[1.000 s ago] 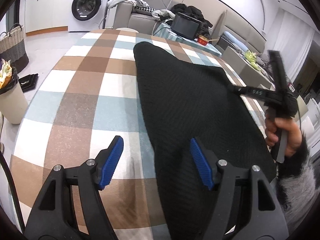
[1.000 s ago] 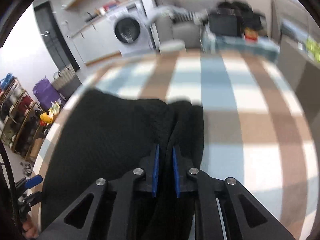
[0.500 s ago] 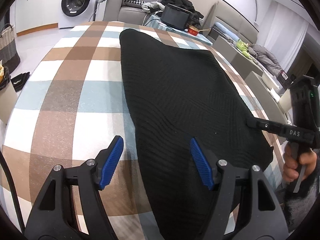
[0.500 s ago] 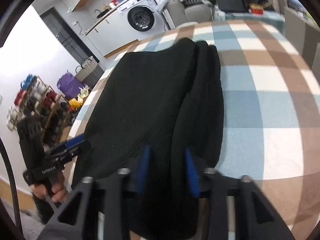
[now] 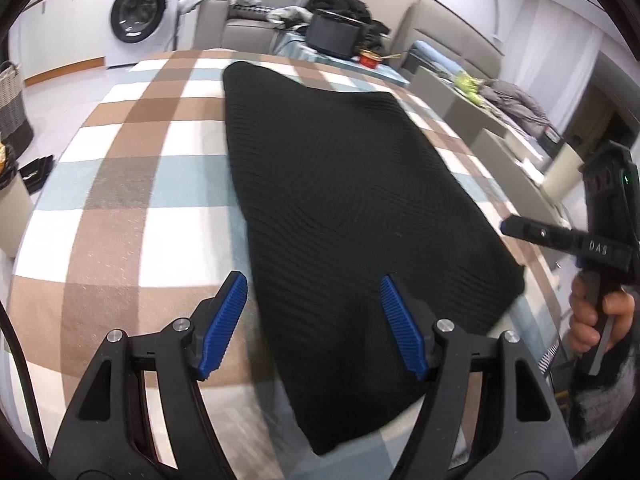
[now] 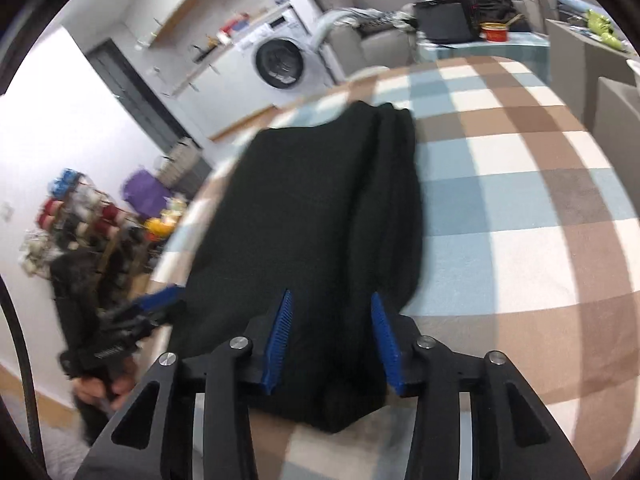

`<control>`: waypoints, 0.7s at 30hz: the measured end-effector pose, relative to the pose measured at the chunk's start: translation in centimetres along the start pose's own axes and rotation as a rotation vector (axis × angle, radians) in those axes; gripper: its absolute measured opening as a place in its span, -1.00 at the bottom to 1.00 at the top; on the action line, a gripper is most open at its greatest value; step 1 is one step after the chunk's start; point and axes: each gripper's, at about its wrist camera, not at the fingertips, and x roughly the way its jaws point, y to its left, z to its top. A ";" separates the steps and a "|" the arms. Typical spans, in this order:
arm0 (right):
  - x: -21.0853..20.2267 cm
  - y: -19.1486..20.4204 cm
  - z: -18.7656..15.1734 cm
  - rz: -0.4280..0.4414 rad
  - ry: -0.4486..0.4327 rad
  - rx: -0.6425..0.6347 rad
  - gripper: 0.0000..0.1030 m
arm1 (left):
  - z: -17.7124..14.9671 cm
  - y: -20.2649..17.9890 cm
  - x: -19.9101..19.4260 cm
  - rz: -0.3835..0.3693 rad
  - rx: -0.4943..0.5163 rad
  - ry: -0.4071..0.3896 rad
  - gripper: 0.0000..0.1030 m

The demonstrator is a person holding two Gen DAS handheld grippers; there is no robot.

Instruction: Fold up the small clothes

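Observation:
A black knit garment (image 5: 340, 184) lies folded lengthwise on the checked tablecloth (image 5: 132, 184). My left gripper (image 5: 312, 320) hovers open over its near left edge, nothing between the blue pads. In the right wrist view the same black garment (image 6: 320, 216) shows a doubled fold along its right side. My right gripper (image 6: 332, 340) is over the garment's near end; its jaws are opening and the pads stand clear of the cloth below them. The right gripper (image 5: 508, 226) also shows at the garment's right edge in the left wrist view, and the left gripper (image 6: 160, 302) at the left in the right wrist view.
A washing machine (image 5: 138, 18) stands beyond the table's far end, near a sofa with clothes and a black box (image 5: 334, 36). A woven basket (image 5: 12, 108) and a bin sit on the floor at left. Shelves of clutter (image 6: 76, 224) line the wall.
My right gripper has let go of the garment's folded edge, its jaws spreading, and it drew back toward the near end. The left gripper shifted slightly over the near left edge, still open.

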 end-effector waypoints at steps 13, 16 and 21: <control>1.7 0.2 -2.0 -0.093 0.077 -0.061 0.29 | -2.4 -0.4 0.0 0.026 0.036 0.073 0.30; 2.9 0.2 -2.1 -0.091 0.095 -0.048 0.14 | -2.2 0.3 0.6 0.007 -0.006 0.086 0.23; 3.1 0.8 -2.4 -0.050 0.089 -0.069 -0.16 | -1.6 0.7 1.4 -0.028 -0.020 0.072 -0.30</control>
